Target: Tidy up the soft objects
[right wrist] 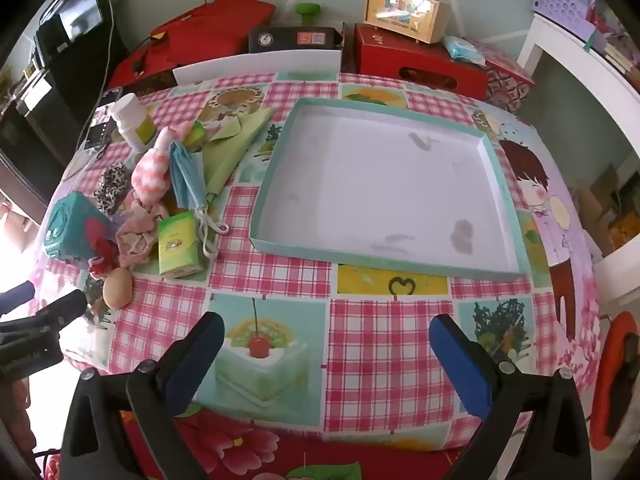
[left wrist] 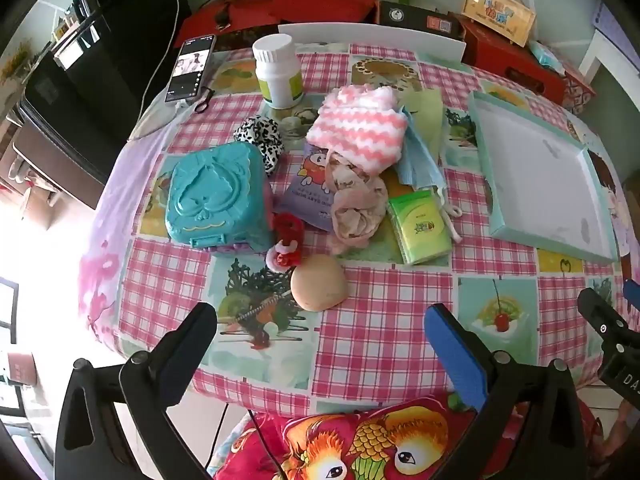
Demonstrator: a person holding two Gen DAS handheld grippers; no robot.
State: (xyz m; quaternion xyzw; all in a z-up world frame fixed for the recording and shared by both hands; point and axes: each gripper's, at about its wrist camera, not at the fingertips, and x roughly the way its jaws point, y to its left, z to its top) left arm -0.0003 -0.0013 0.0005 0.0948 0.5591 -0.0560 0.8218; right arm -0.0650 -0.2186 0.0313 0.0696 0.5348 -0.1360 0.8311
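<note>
Hovering wide open and empty, both: left claw (left wrist: 320, 332), right claw (right wrist: 326, 344). Ahead of left, egg (left wrist: 318, 283) beside sock (left wrist: 354, 200); risks getting knocked off tabletop (left wrist: 380, 320).

Ahead of the left gripper (left wrist: 320, 340), a tan egg-shaped sponge (left wrist: 318, 283) lies nearest on the pink checked tablecloth (left wrist: 380, 320), with a teal plastic heart-embossed case (left wrist: 216, 196) behind it to the left and a green tissue packet (left wrist: 420, 228) to the right. Farther back sits a pink-and-white knitted cloth (left wrist: 360, 128), and behind that a white plastic bottle (left wrist: 278, 72). Ahead of the right gripper (right wrist: 326, 360) lies a shallow teal-rimmed cardboard tray (right wrist: 504, 184), the clutter well to its left.
</note>
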